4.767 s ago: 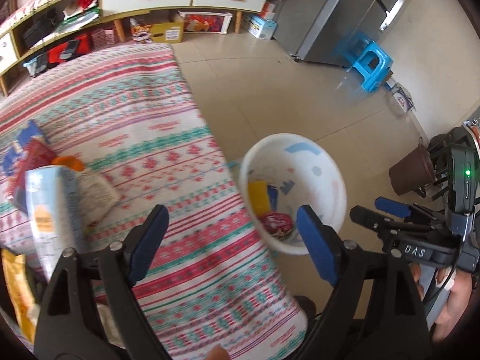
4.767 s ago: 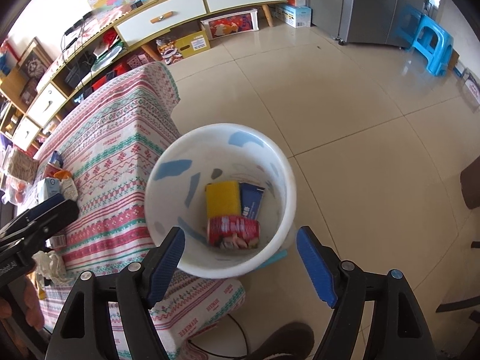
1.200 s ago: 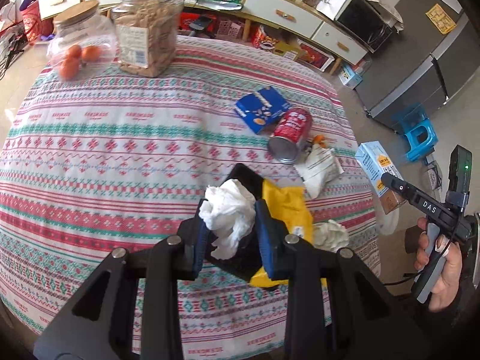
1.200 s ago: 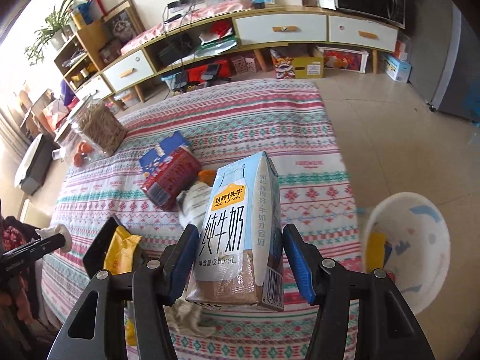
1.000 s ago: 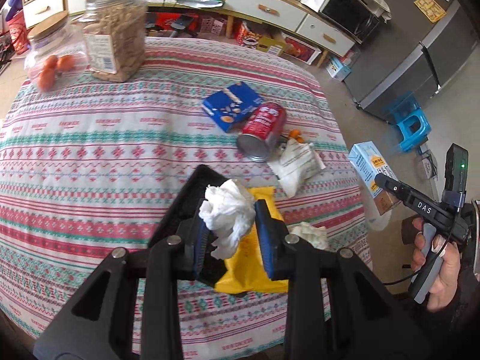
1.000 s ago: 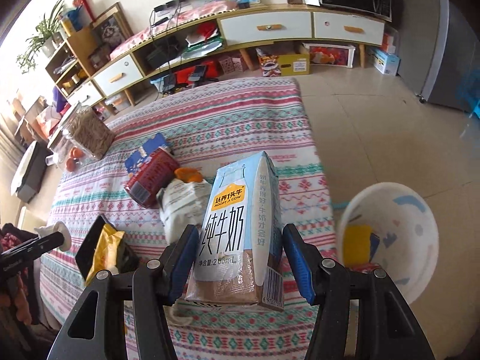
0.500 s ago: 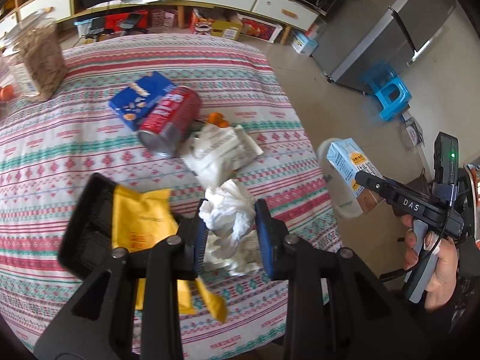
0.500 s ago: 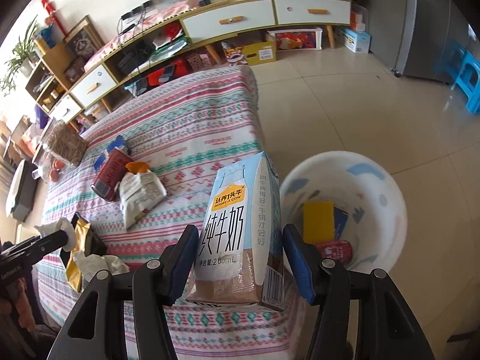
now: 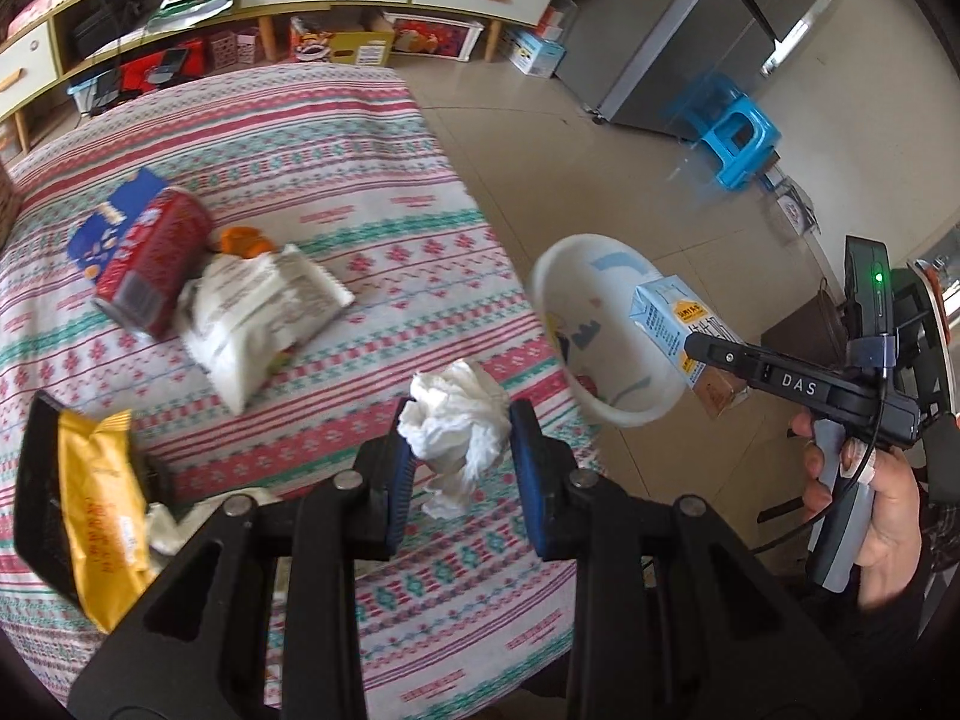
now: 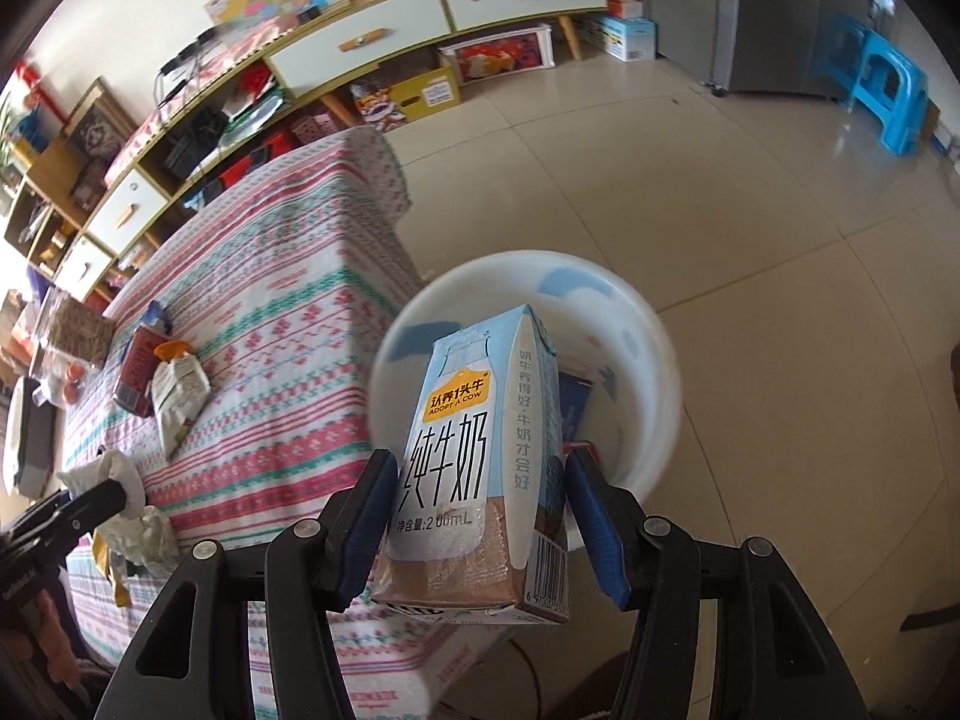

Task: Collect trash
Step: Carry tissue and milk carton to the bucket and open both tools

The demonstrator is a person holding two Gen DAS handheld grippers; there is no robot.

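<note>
My left gripper [image 9: 461,468] is shut on a crumpled white tissue [image 9: 459,423], held above the table's near right edge. A pale blue milk carton [image 10: 480,468] stands upright between the pads of my right gripper [image 10: 477,516], which is shut on it just over the white trash bin [image 10: 654,360] on the floor beside the table. Seen from the left wrist, that carton [image 9: 681,324] hangs over the bin [image 9: 558,300]. Wrappers lie in the bin's bottom, mostly hidden behind the carton.
On the patterned tablecloth [image 9: 336,156] lie a red can [image 9: 153,264], a blue packet [image 9: 102,228], a white pouch with an orange cap [image 9: 258,306], a yellow bag on a black tray [image 9: 96,504] and another tissue [image 9: 174,531]. A blue stool [image 9: 741,144] and a fridge stand beyond.
Both grippers have swung to the right, from over the table toward its edge. The carton now hangs over the bin. The tissue has left the black tray behind.
</note>
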